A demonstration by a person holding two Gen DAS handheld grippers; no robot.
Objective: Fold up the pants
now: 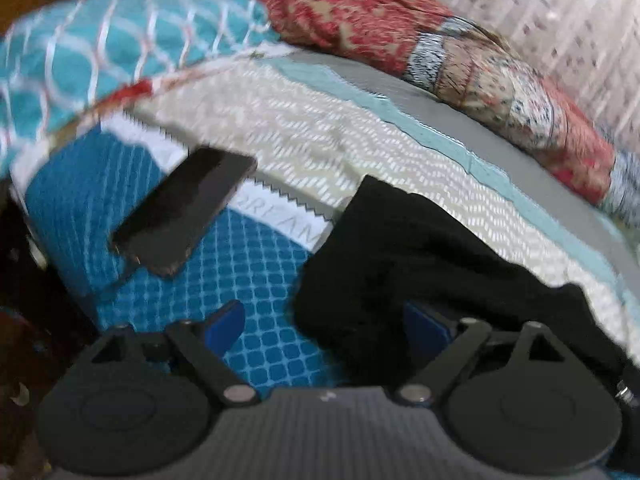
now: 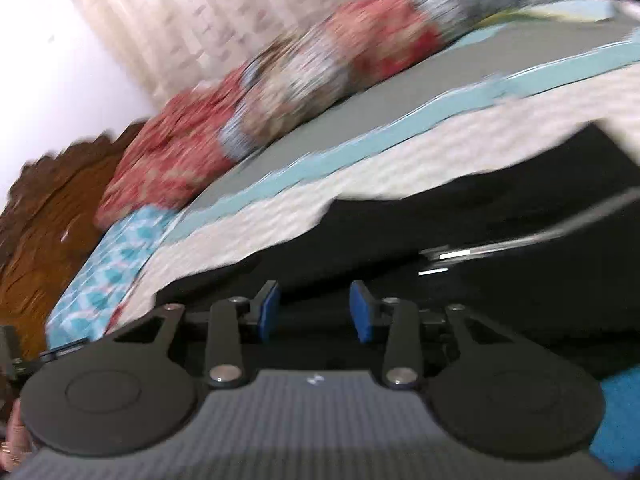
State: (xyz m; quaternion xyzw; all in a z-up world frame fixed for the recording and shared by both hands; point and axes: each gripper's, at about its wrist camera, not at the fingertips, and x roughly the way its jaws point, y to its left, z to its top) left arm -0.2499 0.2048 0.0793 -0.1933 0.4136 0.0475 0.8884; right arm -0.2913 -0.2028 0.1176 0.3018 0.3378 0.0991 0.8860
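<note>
Black fabric pants (image 1: pixel 400 264): soft, limp; grip an edge.
Left gripper (image 1: pixel 326 320): wide.
Right gripper (image 2: pixel 314 306): wide, empty.

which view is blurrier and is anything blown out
Right wrist view: heavy motion smear over the red quilt and curtain, wall at top left washed out white. Left wrist view: milder blur, the black pants and phone edges stay readable, fisheye bends the bed edge.

Left hand-held gripper (image 1: pixel 324 320), right hand-held gripper (image 2: pixel 314 306) — black linkage arms, silver rivets, blue fingertip pads, ribbed grey body
</note>
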